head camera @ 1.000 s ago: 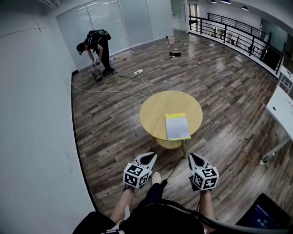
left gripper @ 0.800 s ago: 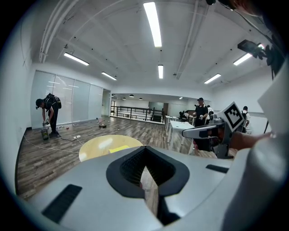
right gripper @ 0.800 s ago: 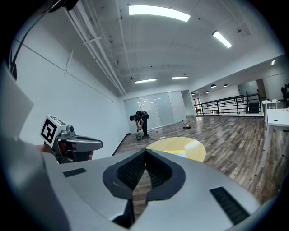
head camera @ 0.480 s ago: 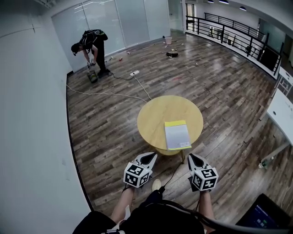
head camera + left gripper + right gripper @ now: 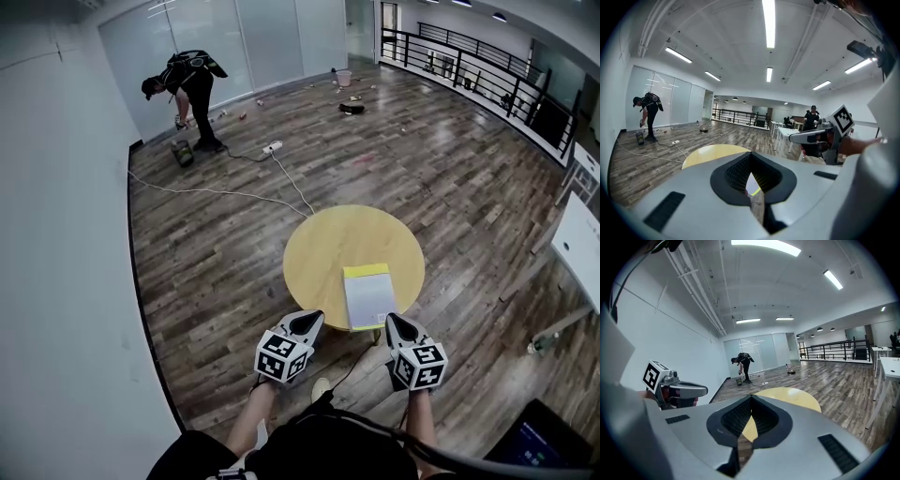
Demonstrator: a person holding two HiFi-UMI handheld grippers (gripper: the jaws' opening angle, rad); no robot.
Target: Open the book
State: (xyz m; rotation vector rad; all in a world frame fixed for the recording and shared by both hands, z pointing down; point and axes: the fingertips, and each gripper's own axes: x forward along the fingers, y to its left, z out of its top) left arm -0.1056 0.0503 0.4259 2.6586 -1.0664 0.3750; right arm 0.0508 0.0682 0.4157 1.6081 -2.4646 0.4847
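Closed white book with a yellow top strip [image 5: 370, 296] lies flat on the round pale-wood worktop [image 5: 323, 253], by its near right edge. Left gripper [image 5: 307, 322] and right gripper [image 5: 397, 324] hover at that edge, fingers pressed together, both empty.

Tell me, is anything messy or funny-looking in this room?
A little. A white cable trails loose across the wooden floor from a power strip toward the round table, and small things lie scattered by the far glass wall. The book itself lies closed and flat on the table.
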